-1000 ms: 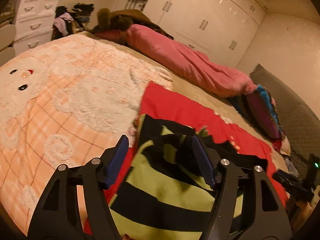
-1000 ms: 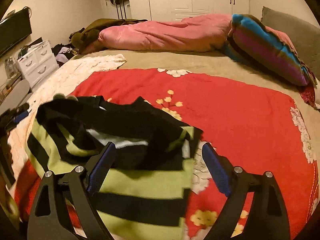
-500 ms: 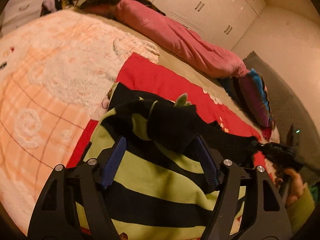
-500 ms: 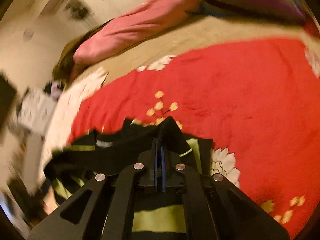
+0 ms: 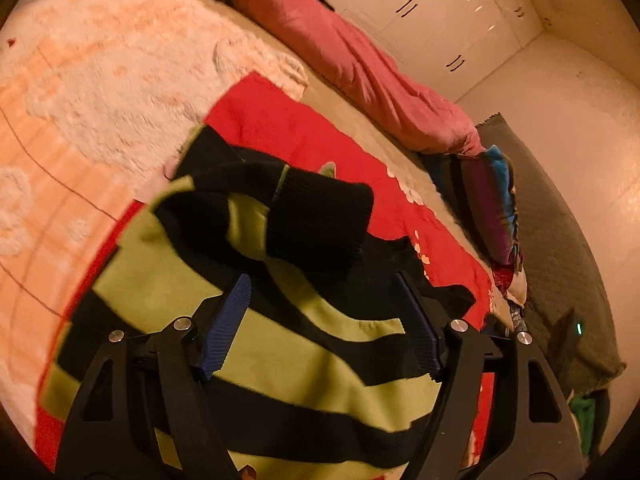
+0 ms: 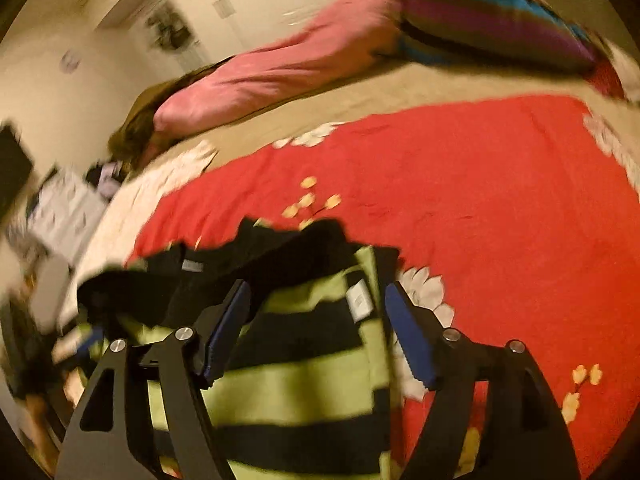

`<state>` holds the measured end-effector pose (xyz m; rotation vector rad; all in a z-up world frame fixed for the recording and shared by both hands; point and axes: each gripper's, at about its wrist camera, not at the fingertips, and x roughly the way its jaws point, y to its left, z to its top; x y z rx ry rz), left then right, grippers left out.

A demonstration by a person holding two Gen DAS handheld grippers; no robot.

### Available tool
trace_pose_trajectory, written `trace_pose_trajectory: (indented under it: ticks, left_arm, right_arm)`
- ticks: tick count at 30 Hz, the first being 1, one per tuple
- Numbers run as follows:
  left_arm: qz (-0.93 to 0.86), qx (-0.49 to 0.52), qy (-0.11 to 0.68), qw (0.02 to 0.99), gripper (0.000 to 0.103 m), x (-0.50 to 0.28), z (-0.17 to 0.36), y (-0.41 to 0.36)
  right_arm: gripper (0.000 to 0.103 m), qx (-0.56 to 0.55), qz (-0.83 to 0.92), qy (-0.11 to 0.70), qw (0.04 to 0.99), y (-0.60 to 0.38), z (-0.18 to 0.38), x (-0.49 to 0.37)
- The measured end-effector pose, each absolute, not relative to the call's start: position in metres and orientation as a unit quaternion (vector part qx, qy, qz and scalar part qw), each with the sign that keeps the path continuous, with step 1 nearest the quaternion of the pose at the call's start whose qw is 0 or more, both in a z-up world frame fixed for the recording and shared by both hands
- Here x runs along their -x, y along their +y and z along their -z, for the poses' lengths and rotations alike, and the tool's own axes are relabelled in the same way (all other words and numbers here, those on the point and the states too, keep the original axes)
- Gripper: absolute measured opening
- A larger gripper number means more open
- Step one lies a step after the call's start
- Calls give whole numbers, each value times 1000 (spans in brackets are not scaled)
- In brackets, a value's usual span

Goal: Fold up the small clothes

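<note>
Right wrist view smeared with motion blur: drawers (image 6: 68, 208), wall clock (image 6: 69, 61) and clutter at left edge unreadable. Sweater (image 6: 304, 360) runs off the bottom edge in both views; its lower part sits behind the gripper frames. Small label (image 6: 359, 300) on sweater too blurred to read. Left wrist view: pink quilt (image 5: 352, 64) cut by the top edge.

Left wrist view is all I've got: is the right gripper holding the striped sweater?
Observer: No. The right gripper has its jaws opening, and the striped sweater shows between the pads, unpinched.
Operator: Any label showing?
Observer: Yes, a white tag near the sweater's right edge, seen between the fingers.
Operator: What's beside that edge?
Observer: A white flower printed on the red blanket.
</note>
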<state>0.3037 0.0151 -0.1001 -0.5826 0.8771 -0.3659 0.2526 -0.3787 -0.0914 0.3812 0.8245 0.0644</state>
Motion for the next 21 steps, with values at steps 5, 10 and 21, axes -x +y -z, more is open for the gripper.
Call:
trace_pose_trajectory:
  ticks: [5,10,21]
  left_arm:
    - [120,257,438,853,21,-325,102,3]
    - [116,242,443,855,7,-347,92,0]
    - [58,295,384,873,61,-345,73,49]
  right_arm:
    - [77,-135,-72,415,897,-346,104,-242]
    - [78,-112,-84,437,888,-336,116,-237]
    - [79,-122,-64,445,885,-351,123,-240]
